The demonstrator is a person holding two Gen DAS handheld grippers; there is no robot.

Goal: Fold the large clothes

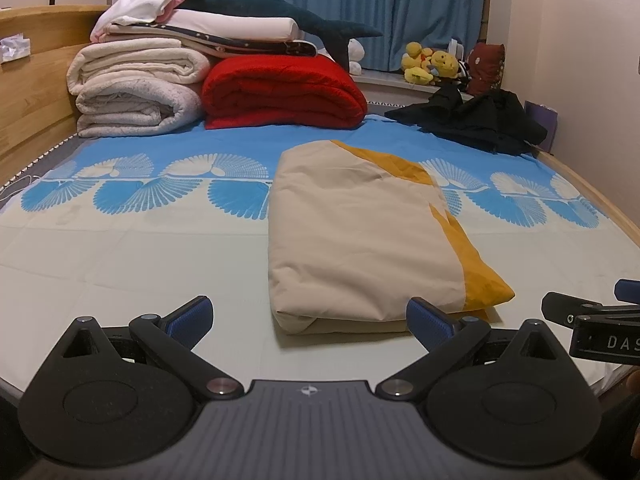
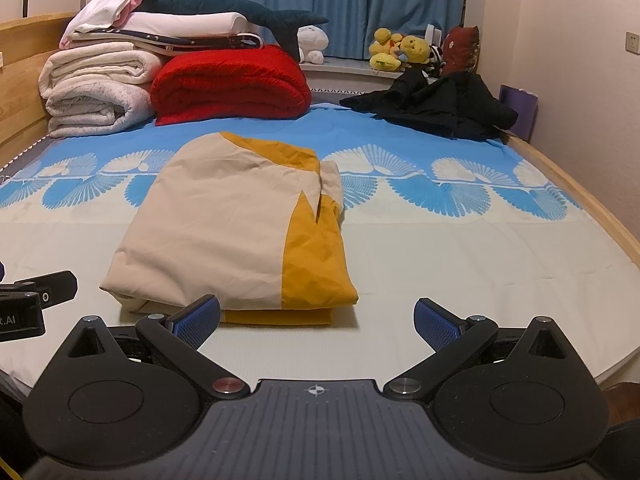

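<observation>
A folded beige and mustard-yellow garment [image 1: 360, 236] lies on the bed, a neat rectangle with the yellow part along its right side. It also shows in the right wrist view [image 2: 240, 232]. My left gripper [image 1: 310, 318] is open and empty, just in front of the garment's near edge. My right gripper [image 2: 318, 322] is open and empty, in front of the garment's near right corner. Neither touches the cloth. The right gripper's side shows at the right edge of the left wrist view [image 1: 592, 320].
The bed sheet [image 1: 140, 264] is pale with a blue fan pattern. At the head stand rolled white blankets [image 1: 132, 88], a red blanket [image 1: 280, 92] and a plush shark [image 1: 280, 12]. A crumpled black garment [image 1: 476, 120] lies at the far right. The wooden bed rail [image 2: 592, 208] runs along the right.
</observation>
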